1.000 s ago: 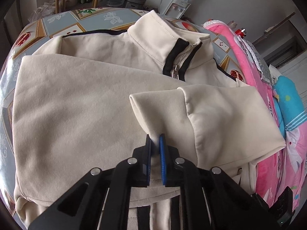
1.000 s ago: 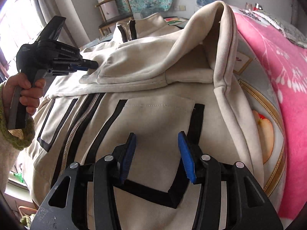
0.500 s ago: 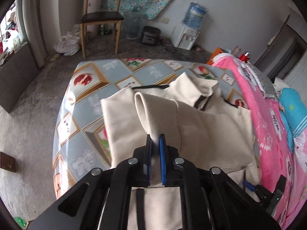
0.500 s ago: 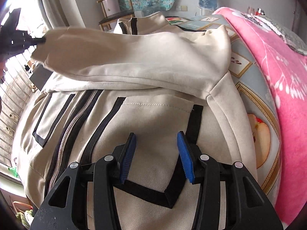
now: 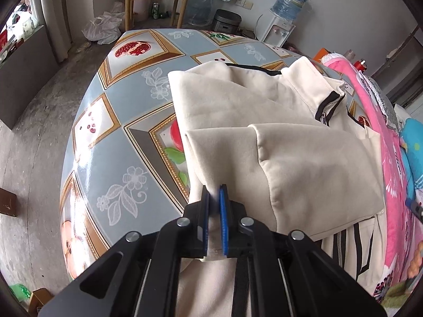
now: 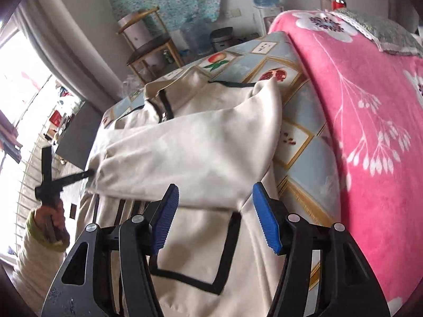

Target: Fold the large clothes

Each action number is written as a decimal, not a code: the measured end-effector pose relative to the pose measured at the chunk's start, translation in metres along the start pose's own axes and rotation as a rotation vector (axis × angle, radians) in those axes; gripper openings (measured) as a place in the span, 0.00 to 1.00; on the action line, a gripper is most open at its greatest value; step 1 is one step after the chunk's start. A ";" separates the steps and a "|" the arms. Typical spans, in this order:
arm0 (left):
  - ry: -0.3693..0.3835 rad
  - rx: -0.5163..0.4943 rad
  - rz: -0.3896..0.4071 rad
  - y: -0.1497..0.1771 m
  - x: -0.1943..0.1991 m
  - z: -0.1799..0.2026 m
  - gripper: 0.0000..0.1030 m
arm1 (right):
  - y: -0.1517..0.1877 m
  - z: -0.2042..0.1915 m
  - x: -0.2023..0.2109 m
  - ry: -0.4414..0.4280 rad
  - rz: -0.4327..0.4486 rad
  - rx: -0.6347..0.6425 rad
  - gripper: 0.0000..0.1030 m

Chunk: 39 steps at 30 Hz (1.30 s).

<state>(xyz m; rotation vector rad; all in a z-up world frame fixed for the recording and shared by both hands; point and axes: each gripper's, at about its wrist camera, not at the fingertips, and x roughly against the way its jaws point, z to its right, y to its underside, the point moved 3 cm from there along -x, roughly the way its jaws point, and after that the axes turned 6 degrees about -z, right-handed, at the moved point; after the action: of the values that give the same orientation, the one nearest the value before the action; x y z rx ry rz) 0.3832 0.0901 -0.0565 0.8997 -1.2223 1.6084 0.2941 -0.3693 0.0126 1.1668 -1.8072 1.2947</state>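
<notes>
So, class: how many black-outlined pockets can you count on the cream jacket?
1 clearly: a black-outlined pocket on the jacket front, just beyond the right gripper, whose jaws are opening with nothing between them. Another may be hidden under the folded sleeve.

A cream jacket (image 5: pixel 277 132) lies spread on a table (image 5: pixel 111 137) covered in fruit-patterned oilcloth, with a pink floral blanket (image 6: pixel 364 111) at its three o'clock edge.

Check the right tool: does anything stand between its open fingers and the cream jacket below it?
Nothing visible does. The right tool hangs with its jaws opening and empty above the jacket. Only the jacket's own sleeve crosses ahead of it, stretched across the body with its cuff pinched in the left tool.
</notes>
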 end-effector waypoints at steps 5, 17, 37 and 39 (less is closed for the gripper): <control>0.001 -0.009 0.011 0.001 -0.001 0.000 0.07 | -0.057 0.039 -0.063 0.110 -0.050 -0.129 0.55; 0.017 -0.073 0.076 0.004 0.006 0.002 0.07 | -0.076 0.044 -0.062 0.163 0.139 -0.130 0.04; 0.013 -0.005 0.200 -0.009 0.011 -0.018 0.19 | -0.064 0.058 -0.058 0.356 0.184 -0.132 0.44; 0.020 -0.011 0.237 -0.009 0.023 -0.019 0.20 | -0.063 0.050 -0.039 0.399 0.235 -0.106 0.47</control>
<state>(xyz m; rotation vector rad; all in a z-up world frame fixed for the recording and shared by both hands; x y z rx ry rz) 0.3834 0.1151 -0.0371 0.7514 -1.3624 1.7898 0.3678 -0.4130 -0.0120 0.5975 -1.7199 1.4242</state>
